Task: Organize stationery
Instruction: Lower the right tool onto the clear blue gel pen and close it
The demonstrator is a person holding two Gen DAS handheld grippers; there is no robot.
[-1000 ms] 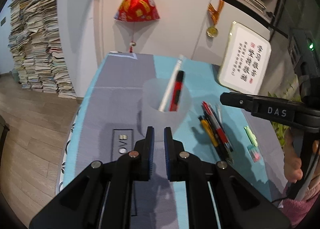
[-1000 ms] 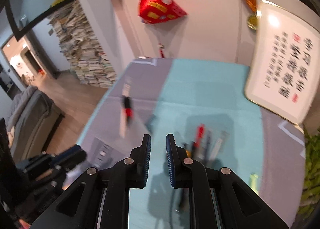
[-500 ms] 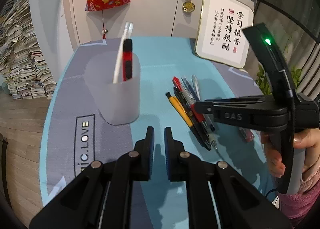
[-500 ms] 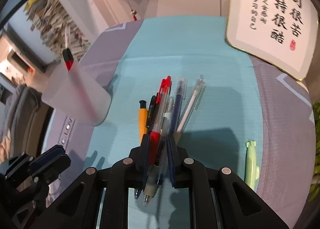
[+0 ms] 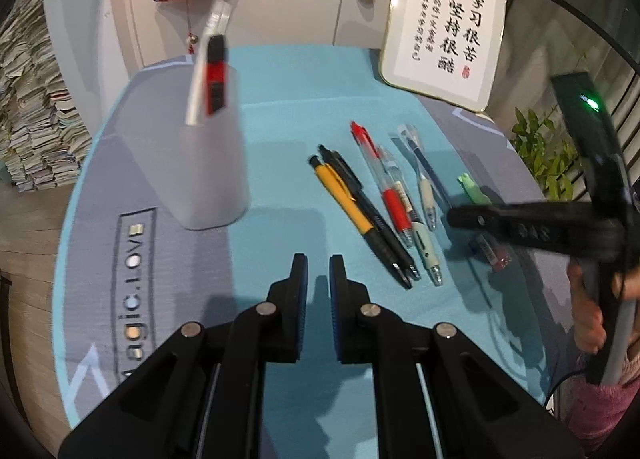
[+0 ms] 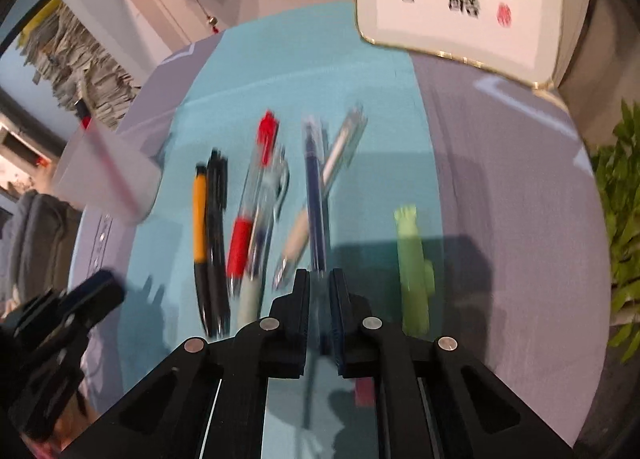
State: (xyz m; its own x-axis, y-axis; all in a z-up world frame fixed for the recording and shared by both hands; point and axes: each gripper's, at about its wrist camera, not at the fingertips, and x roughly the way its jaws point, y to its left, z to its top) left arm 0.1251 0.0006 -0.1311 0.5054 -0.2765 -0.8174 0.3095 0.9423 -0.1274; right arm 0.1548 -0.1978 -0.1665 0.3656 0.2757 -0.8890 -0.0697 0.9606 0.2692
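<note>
A frosted white pen cup point(image 5: 208, 163) stands on the mat at the left and holds a clear pen and a red-black pen point(image 5: 216, 79); it also shows in the right wrist view point(image 6: 108, 183). Several pens lie side by side at the middle: a yellow pen point(image 5: 344, 199), a black one, a red pen point(image 6: 244, 235) and a dark blue pen point(image 6: 316, 203). My left gripper point(image 5: 318, 271) is nearly shut and empty above the mat. My right gripper point(image 6: 319, 283) is nearly shut and empty, its tips over the lower end of the blue pen.
A green cactus-shaped pen point(image 6: 412, 259) lies to the right of the row, and a pink eraser-like item point(image 5: 494, 251) is partly hidden by the right gripper. A framed calligraphy plaque point(image 5: 444, 27) leans at the back right. A plant point(image 6: 620, 199) stands beyond the right edge.
Both grippers have dropped closer to the table. The right gripper has shifted right, from over the red pen to over the blue pen. The left gripper has turned toward the pens.
</note>
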